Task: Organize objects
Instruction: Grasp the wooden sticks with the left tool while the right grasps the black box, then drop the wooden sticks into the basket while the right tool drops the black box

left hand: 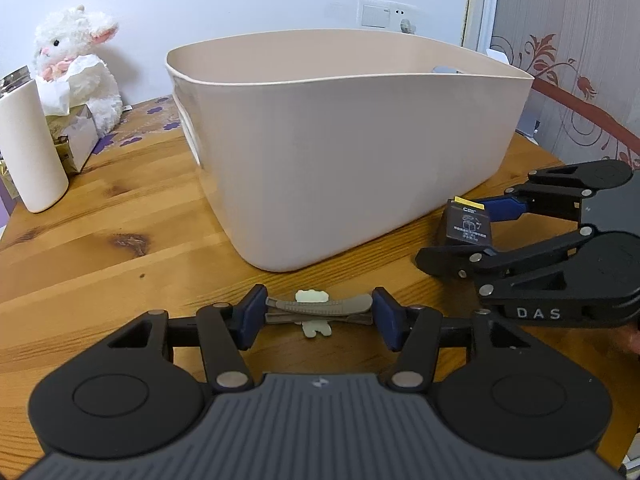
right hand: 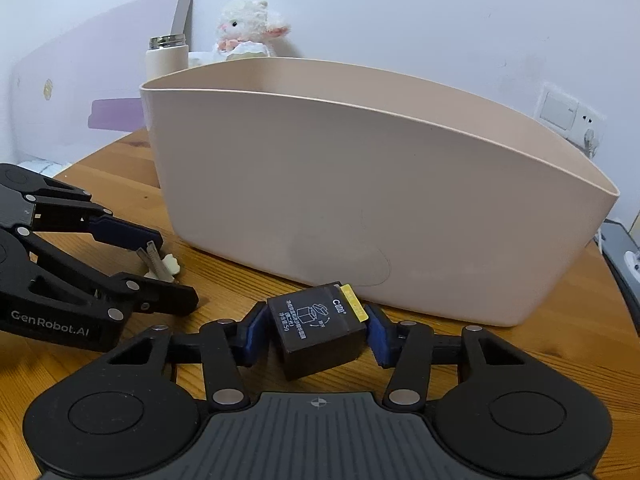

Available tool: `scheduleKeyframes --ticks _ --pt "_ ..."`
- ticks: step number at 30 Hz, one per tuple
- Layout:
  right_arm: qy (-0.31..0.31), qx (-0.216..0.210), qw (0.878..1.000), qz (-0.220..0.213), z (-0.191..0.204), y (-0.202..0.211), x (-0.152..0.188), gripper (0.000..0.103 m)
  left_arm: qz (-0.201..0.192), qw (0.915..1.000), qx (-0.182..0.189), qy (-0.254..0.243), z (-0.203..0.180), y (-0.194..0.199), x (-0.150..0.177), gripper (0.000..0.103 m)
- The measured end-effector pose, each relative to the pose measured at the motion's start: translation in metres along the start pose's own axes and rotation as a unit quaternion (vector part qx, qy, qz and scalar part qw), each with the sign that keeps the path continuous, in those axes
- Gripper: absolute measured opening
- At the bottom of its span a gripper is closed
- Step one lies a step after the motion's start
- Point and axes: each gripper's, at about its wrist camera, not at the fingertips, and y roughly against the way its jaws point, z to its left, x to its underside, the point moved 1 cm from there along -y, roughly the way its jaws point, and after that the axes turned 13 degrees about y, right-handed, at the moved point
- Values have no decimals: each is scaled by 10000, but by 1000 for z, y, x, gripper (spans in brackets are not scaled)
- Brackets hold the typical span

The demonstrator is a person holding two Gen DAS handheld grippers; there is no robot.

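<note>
A beige plastic bin (left hand: 344,152) stands on the wooden table (left hand: 120,216); it also fills the right wrist view (right hand: 360,200). My left gripper (left hand: 316,314) is shut on a grey hair clip (left hand: 320,308) with a pale cartoon charm, low over the table in front of the bin. The clip also shows in the right wrist view (right hand: 154,262), held by the left gripper (right hand: 158,270). My right gripper (right hand: 316,332) is shut on a small black box (right hand: 320,332) with a yellow tab, near the bin's front wall. The box (left hand: 468,222) and right gripper (left hand: 466,226) show at right in the left wrist view.
A white tumbler (left hand: 30,144), a tissue pack (left hand: 76,140) and a white plush lamb (left hand: 80,64) stand at the table's back left. A wall socket (left hand: 384,16) is behind the bin. Something metallic (left hand: 446,69) lies inside the bin.
</note>
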Motion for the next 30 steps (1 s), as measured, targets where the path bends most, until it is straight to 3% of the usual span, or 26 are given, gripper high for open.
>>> scheduleKeyframes --ticks 6,16,30 --pt "40 137 9999 -57 5 19 5 47 -242 9997 -26 -49 -7 17 2 59" --pt "77 652 9959 -625 -1 79 -2 47 -818 9961 161 -276 -29 69 -8 59" --pt "-6 1246 9779 -1677 -28 143 -47 48 -1624 9862 -112 -301 -45 106 -66 59"
